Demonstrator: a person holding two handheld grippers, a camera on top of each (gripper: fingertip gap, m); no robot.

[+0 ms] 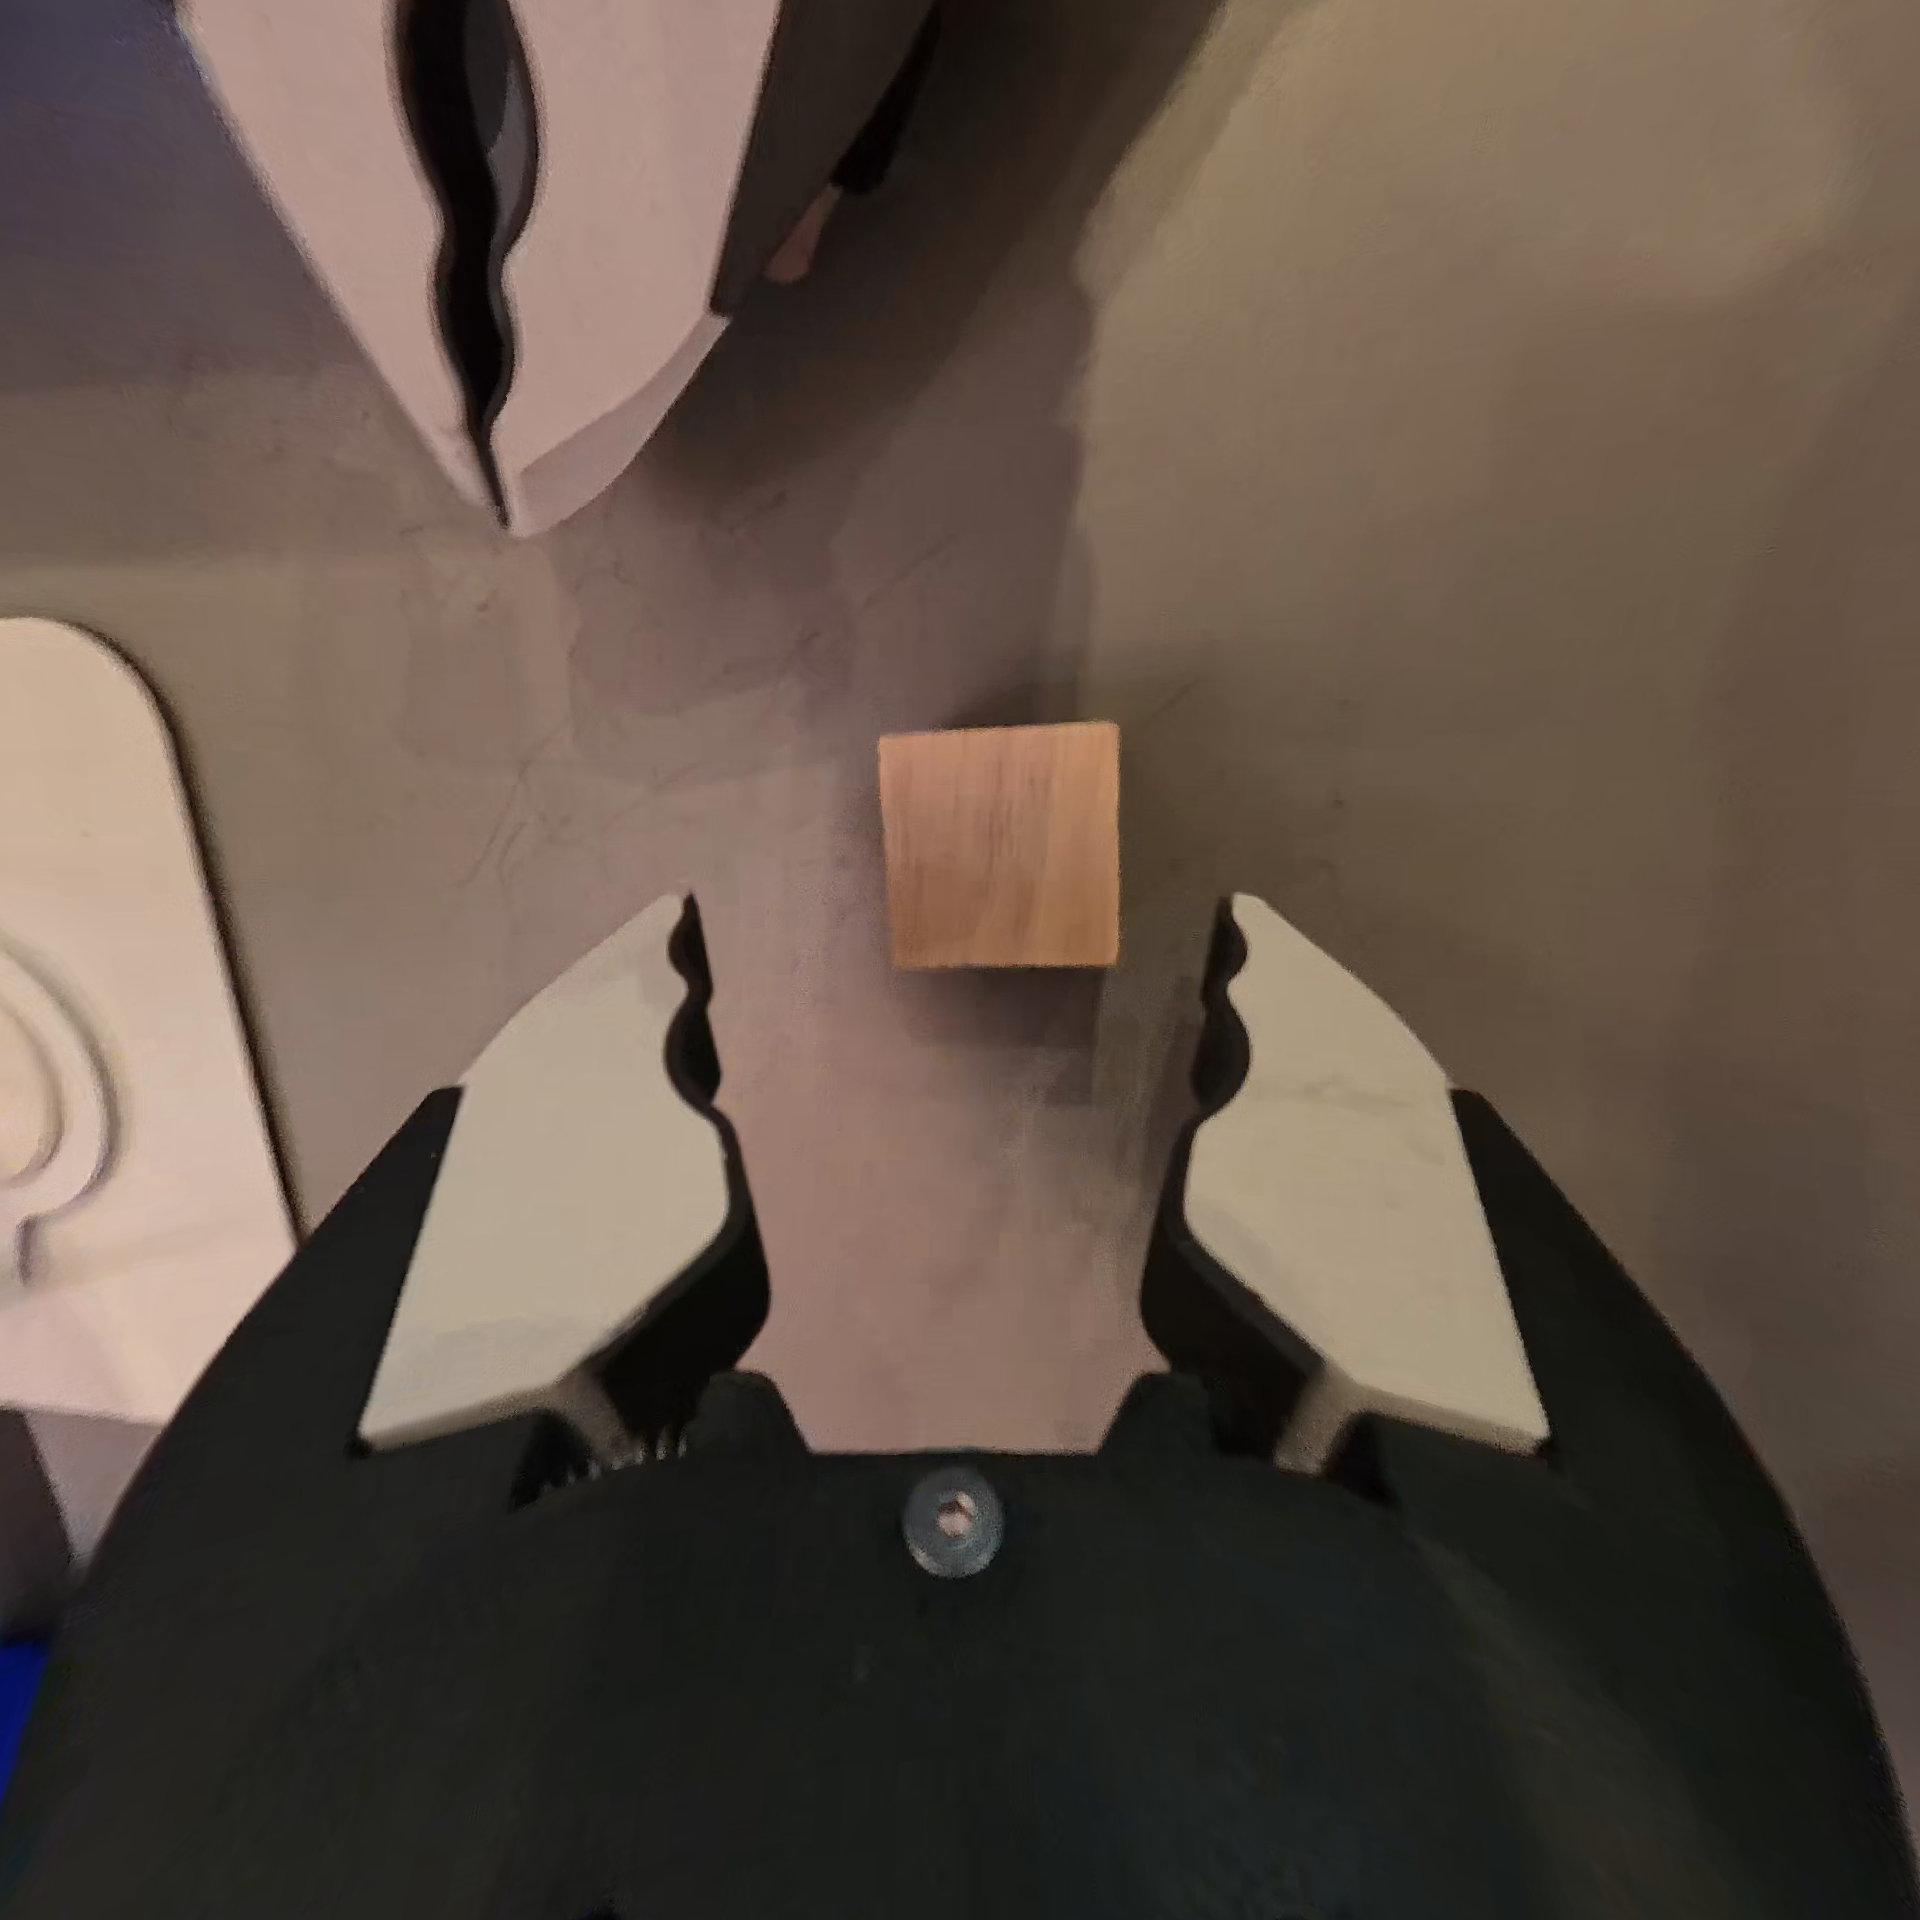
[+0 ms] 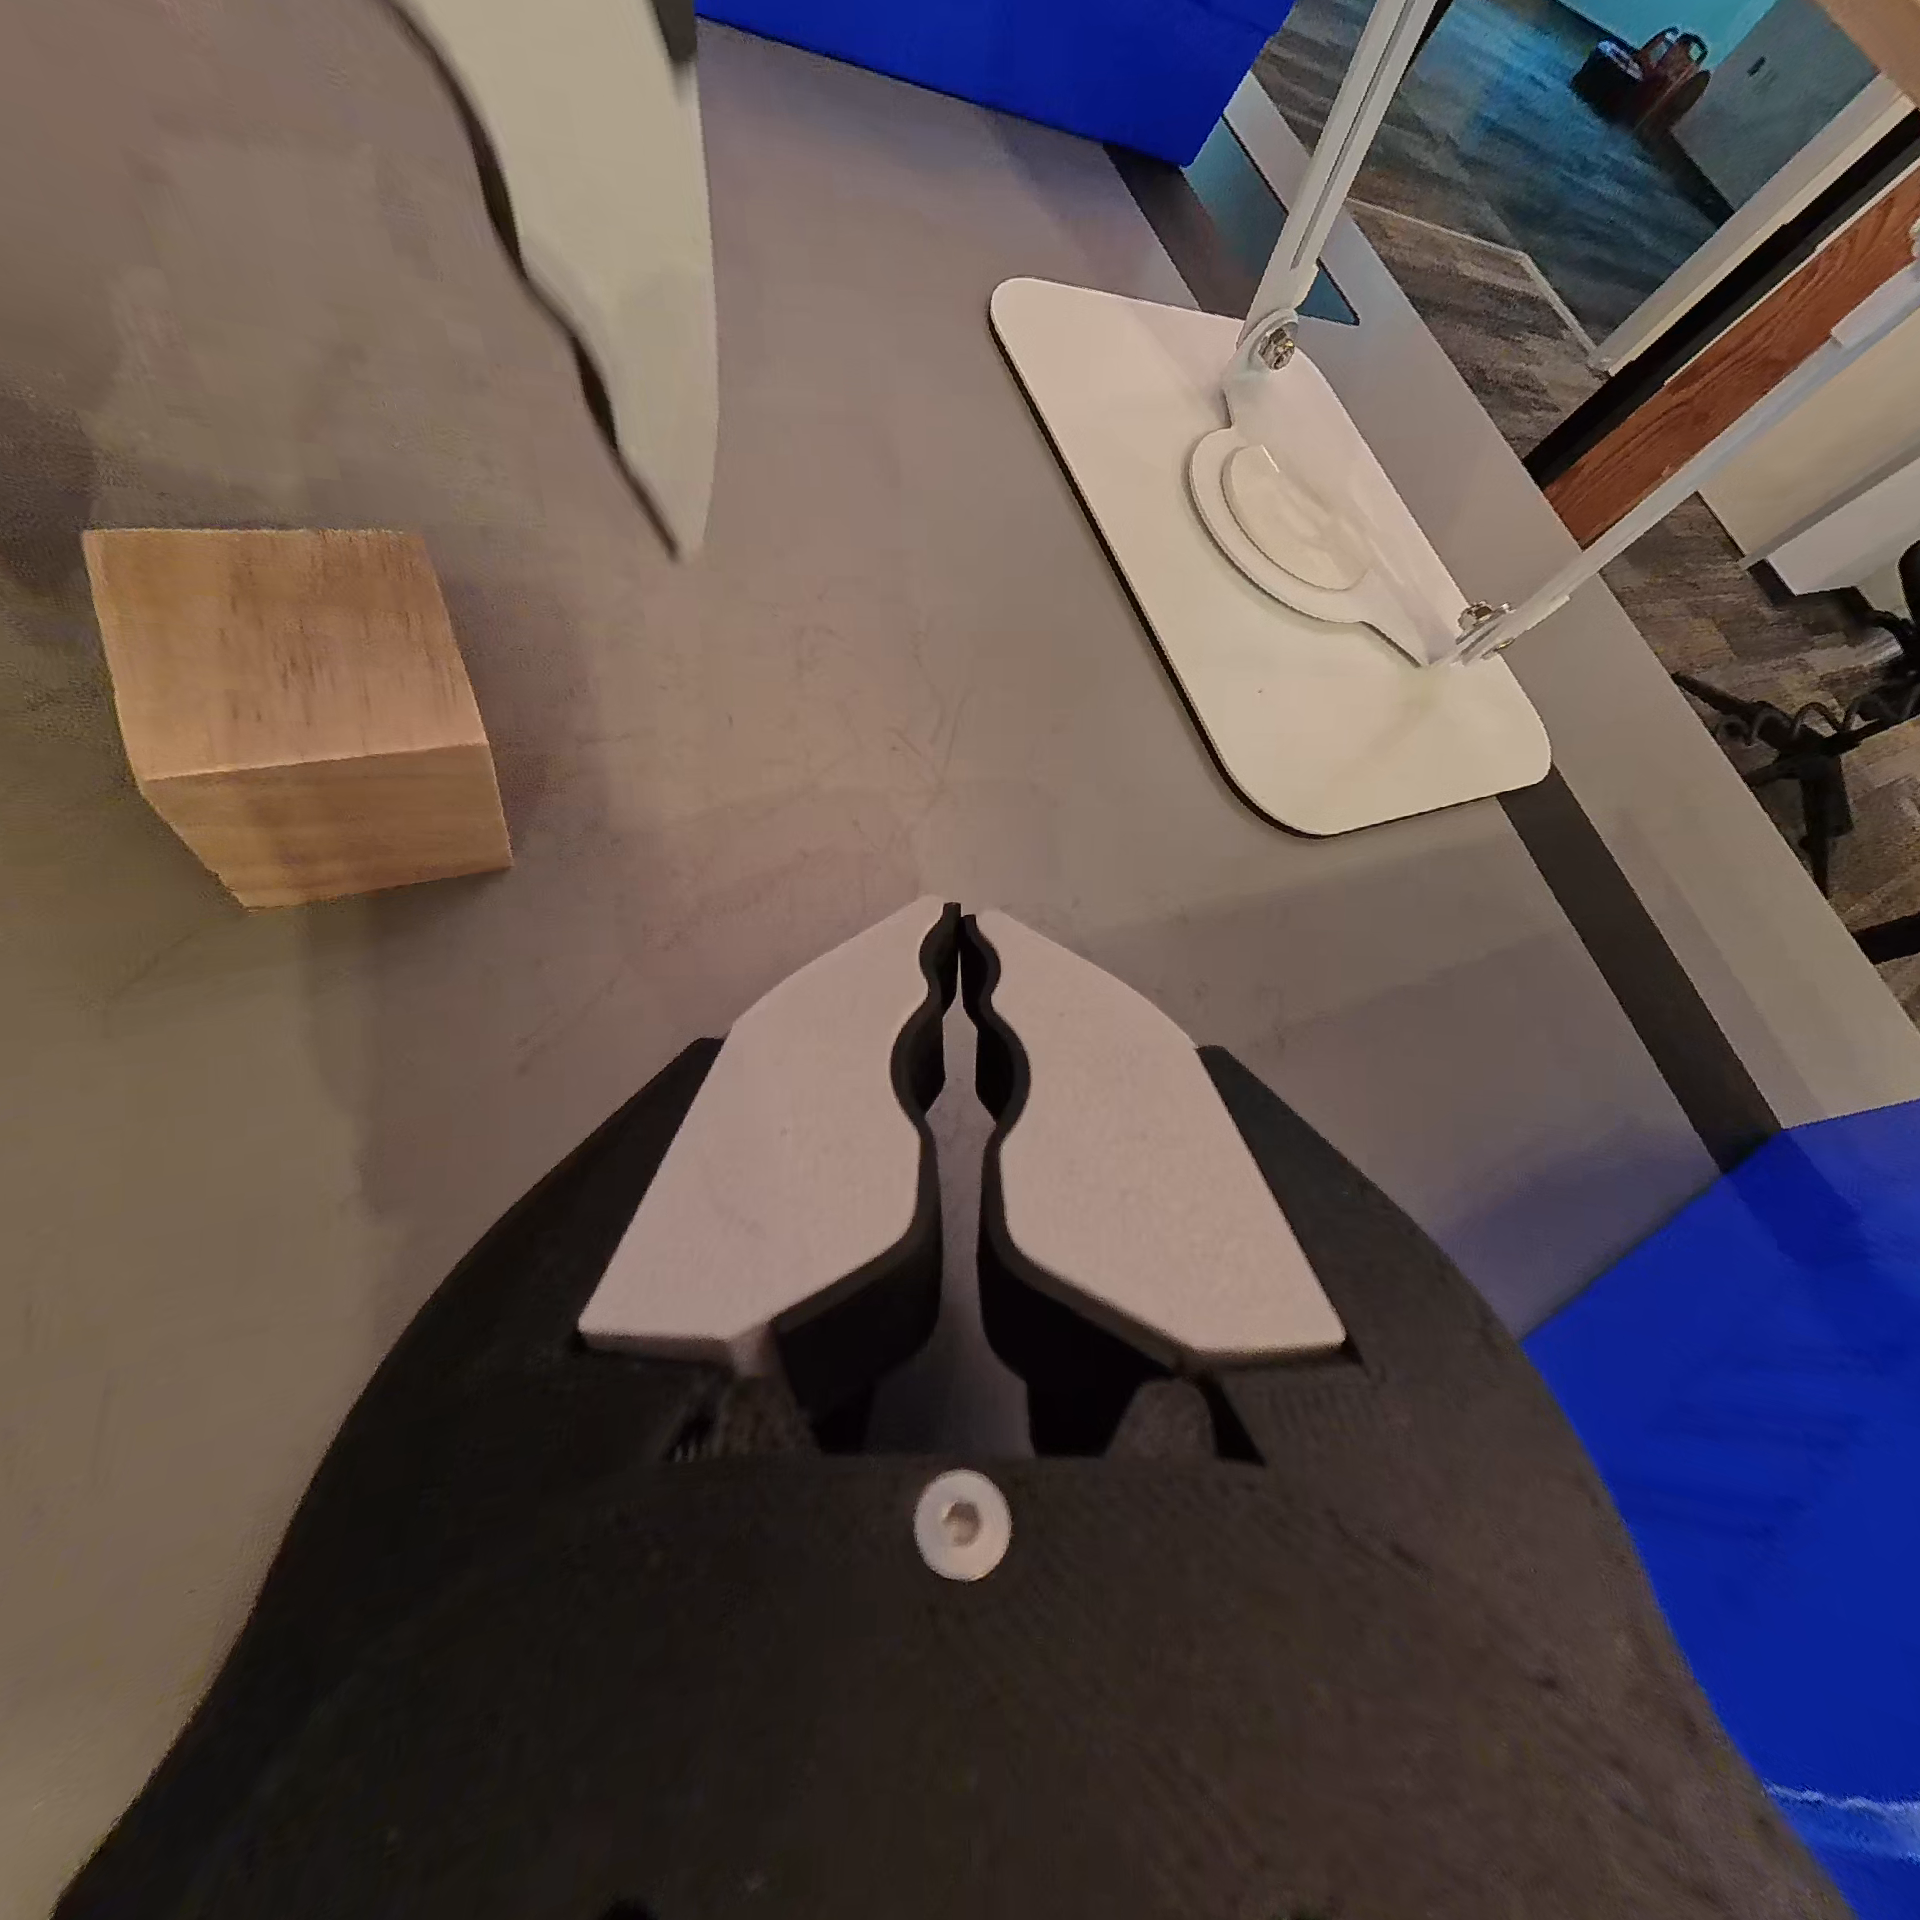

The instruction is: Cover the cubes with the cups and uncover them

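Left gripper (image 1: 961,914) above a grey table (image 1: 1455,520), fingers spread, empty; wooden cube (image 1: 1000,844) lies on the table just beyond its tips. Right gripper (image 2: 958,914) pressed together, empty, beside the cube (image 2: 291,707). White stand base (image 2: 1247,644) nearby.

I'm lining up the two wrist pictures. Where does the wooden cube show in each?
Left wrist view: the wooden cube sits near the middle, just beyond the open fingers, uncovered.
Right wrist view: the cube is at the left edge, mid-height, on the grey table.
Shared landmark: the white stand base.
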